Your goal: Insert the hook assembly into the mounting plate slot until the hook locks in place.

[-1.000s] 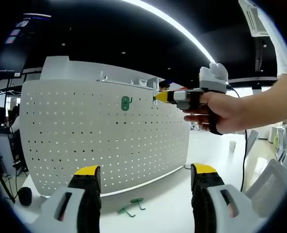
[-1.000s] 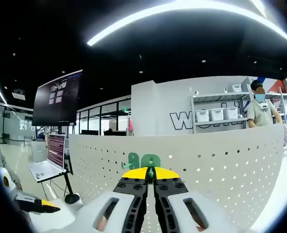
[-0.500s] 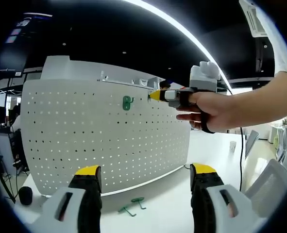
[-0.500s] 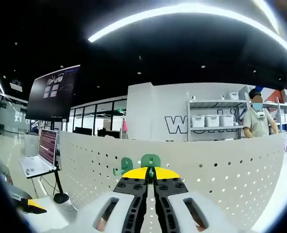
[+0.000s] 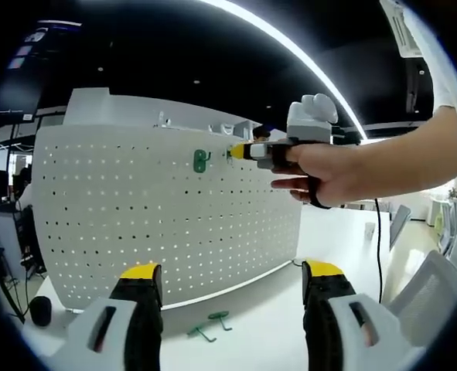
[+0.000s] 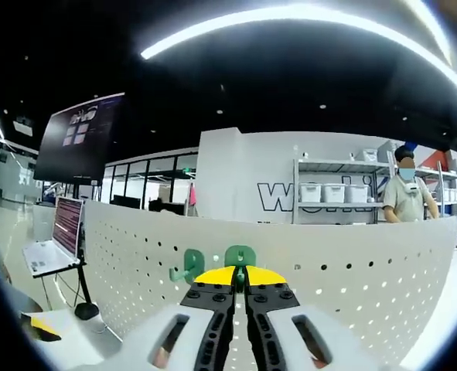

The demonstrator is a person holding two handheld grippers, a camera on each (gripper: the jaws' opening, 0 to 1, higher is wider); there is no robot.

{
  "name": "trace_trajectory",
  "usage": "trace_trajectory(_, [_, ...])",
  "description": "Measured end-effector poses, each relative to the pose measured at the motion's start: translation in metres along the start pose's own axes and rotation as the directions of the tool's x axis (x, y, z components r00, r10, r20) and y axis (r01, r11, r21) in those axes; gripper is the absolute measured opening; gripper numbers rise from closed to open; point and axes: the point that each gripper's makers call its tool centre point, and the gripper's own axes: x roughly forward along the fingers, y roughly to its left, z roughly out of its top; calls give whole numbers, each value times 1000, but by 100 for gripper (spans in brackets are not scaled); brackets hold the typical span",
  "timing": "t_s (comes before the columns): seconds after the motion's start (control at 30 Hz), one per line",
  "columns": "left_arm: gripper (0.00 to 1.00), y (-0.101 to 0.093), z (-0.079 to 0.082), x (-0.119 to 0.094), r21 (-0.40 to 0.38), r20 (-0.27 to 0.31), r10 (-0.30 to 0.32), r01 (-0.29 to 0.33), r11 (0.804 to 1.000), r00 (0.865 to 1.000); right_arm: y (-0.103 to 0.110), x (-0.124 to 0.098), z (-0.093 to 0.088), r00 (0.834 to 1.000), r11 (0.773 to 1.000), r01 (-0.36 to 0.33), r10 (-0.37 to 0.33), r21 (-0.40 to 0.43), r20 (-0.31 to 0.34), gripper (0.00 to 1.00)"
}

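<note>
1. The right gripper was clamped on a green hook, its jaws together, with the hook's head just above the yellow tips and against the white pegboard.
2. A second green hook hung on the pegboard, just beside the held one.
3. The left gripper had its jaws wide apart above the desk, where spare hooks lay.
</note>
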Motion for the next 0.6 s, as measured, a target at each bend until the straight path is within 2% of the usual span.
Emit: trace_trajectory(0.6, [75, 10, -4, -5, -8, -15, 26, -27, 1000, 1000, -1, 14, -12, 999, 1000, 11, -10, 26, -34, 2])
